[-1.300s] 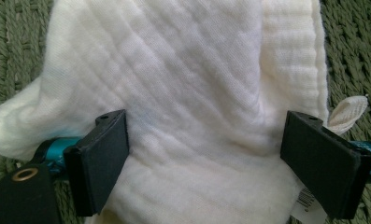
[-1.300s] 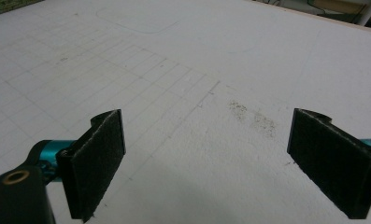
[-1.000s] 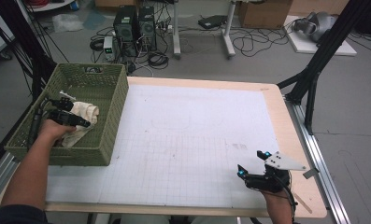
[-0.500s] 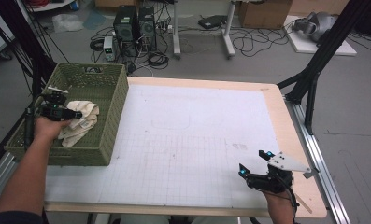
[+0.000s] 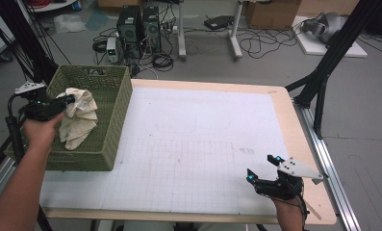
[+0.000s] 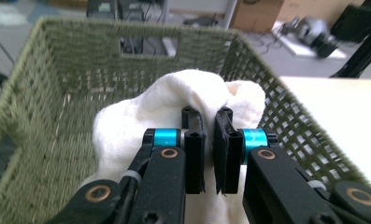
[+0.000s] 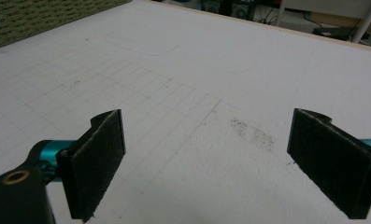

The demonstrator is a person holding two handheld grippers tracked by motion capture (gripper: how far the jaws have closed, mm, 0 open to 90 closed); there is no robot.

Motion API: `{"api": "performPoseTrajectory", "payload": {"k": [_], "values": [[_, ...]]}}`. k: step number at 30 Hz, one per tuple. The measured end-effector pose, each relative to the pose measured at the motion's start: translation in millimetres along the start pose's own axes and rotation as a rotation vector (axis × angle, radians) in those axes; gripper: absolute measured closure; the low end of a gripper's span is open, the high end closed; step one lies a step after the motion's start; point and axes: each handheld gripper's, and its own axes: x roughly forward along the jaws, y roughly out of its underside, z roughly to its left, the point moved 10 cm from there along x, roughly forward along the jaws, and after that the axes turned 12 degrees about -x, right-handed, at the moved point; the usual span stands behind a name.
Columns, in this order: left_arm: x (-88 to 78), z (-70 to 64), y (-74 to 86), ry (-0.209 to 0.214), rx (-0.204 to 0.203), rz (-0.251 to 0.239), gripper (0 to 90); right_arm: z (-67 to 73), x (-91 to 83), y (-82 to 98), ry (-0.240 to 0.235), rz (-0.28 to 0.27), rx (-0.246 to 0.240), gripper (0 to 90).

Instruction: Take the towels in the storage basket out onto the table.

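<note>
A cream cloth hangs lifted above the green woven basket at the table's left edge. My left gripper is shut on the cloth's upper edge; in the left gripper view its jaws pinch the cloth close together, with the basket walls behind. Near the table's front right, my right gripper rests low over the white gridded mat, open with nothing between its fingers.
The mat covers most of the wooden table. Beyond the far edge stand computer towers, cables and table legs on the floor. A black frame post rises at the right.
My left gripper has risen and drawn toward the basket's left rim, lifting the cloth up out of the basket. The right gripper has stayed in place.
</note>
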Motion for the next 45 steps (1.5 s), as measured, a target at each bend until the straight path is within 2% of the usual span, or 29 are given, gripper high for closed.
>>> {"api": "performPoseTrajectory", "payload": {"k": [5, 10, 22, 30, 39, 45], "values": [[-14.4, -9.7, -14.9, 0.040, 0.019, -0.062, 83.8, 1.4, 3.2, 0.8, -0.008, 0.008, -0.005, 10.5], [-31.8, -22.3, -39.3, 0.075, 0.015, -0.162, 83.8, 2.0, 3.7, 0.1, -0.009, 0.006, -0.016, 10.5], [-62.9, -53.5, -80.6, 0.157, 0.054, -0.295, 83.8, 2.9, 2.9, -0.3, -0.009, 0.008, -0.012, 10.5], [-86.0, -94.1, -101.6, 0.257, 0.098, -0.369, 83.8, 2.3, 2.8, -0.3, -0.006, 0.007, -0.016, 10.5], [-101.3, -147.9, -108.0, 0.377, 0.163, -0.397, 83.9, 2.1, 2.3, -0.8, -0.002, 0.006, -0.019, 10.5], [-110.7, -185.0, -111.7, 0.461, 0.186, -0.418, 83.9, 2.8, 2.2, -1.2, -0.004, 0.006, -0.023, 10.5]]}}
